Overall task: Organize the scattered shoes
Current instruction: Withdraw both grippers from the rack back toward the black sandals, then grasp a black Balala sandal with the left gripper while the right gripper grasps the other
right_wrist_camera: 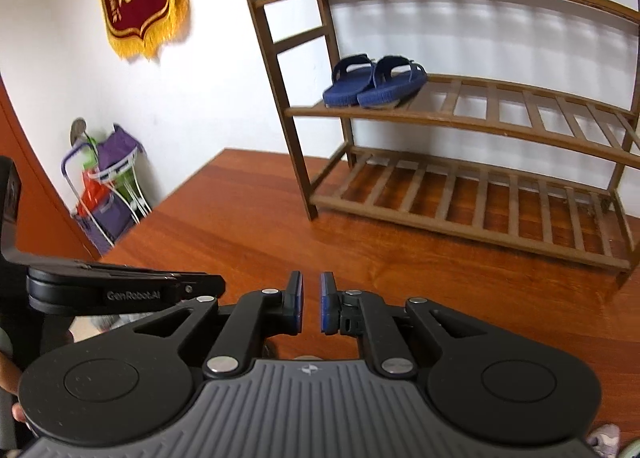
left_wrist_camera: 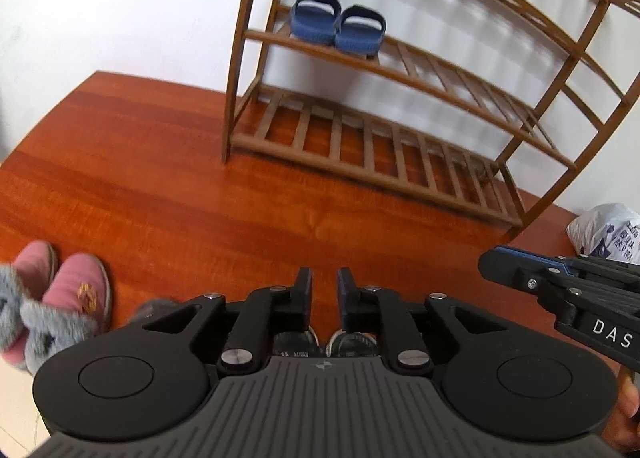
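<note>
Holding both hand-held grippers slightly parted and empty, we judge the pink slippers (left_wrist_camera: 68, 290) lie down-left of the left hand-held gripper (left_wrist_camera: 324, 290), toes pointing away; the right hand-held gripper (right_wrist_camera: 311, 300) is farther.

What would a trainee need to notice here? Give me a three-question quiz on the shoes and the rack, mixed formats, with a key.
1. True or false: the blue sandals sit on the bottom shelf of the wooden shoe rack.
2. Multiple choice: where are the pink slippers? A) on the rack's top shelf B) on the floor, left of the left gripper C) between the right gripper's fingers
3. Fill in: neither gripper holds a ____.

Key: 1 false, they sit on a shelf above it; 2 B; 3 shoe.
</note>
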